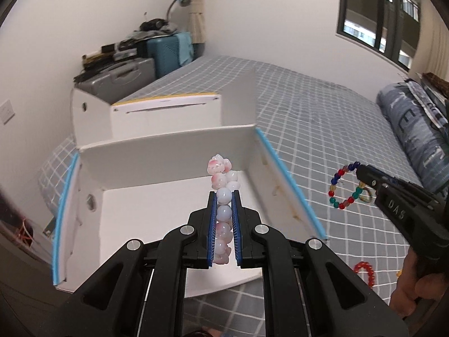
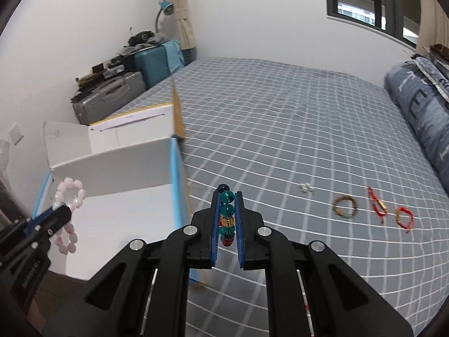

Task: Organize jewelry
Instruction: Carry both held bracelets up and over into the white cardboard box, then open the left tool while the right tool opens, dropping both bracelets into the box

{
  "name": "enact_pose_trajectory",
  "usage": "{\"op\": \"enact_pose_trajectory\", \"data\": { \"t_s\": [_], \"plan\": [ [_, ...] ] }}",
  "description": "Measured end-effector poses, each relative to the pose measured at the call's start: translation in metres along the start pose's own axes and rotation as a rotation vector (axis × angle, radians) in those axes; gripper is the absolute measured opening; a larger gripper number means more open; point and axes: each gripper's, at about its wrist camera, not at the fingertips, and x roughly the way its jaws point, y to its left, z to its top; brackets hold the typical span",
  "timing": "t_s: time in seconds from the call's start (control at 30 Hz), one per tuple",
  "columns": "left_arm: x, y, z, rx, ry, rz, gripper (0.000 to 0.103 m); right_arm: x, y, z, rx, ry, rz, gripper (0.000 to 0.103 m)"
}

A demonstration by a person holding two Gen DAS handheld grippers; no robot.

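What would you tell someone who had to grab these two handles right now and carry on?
Left gripper: shut on the pink bead bracelet, held above the open white box.
Right gripper: shut on the multicoloured bead bracelet, over the checked bed, right of the box.
Done: no jewelry visible in the box so far.
Left: release both bracelets into the box, then fetch those lying on the bed: the brown-green bracelet, red cord bracelet, red-orange bracelet, a small clear piece, and a red bead bracelet.

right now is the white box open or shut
Open: the white box has its flaps standing up and its bare floor shows below the pink bracelet held in the left gripper.
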Motion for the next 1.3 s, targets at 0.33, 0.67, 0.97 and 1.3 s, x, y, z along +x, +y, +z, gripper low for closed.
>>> {"op": "enact_pose_trajectory", "data": {
  "t_s": [0.33,0.67,0.97,1.3],
  "plan": [
    [0.0,0.056,-0.007,-0.062,0.005,0.071,0.01,-0.004,0.062,0.006,-0.063,-0.062,0.055,0.009],
    [0.021,0.085,-0.017,-0.091,0.054,0.122,0.01,0.041,0.113,-0.006,-0.128,0.032,0.126,0.009],
    [0.049,0.108,-0.026,-0.125,0.126,0.143,0.01,0.075,0.12,-0.018,-0.138,0.119,0.114,0.009],
    [0.067,0.117,-0.034,-0.138,0.181,0.147,0.013,0.094,0.124,-0.024,-0.154,0.178,0.101,0.011]
  ]
}}
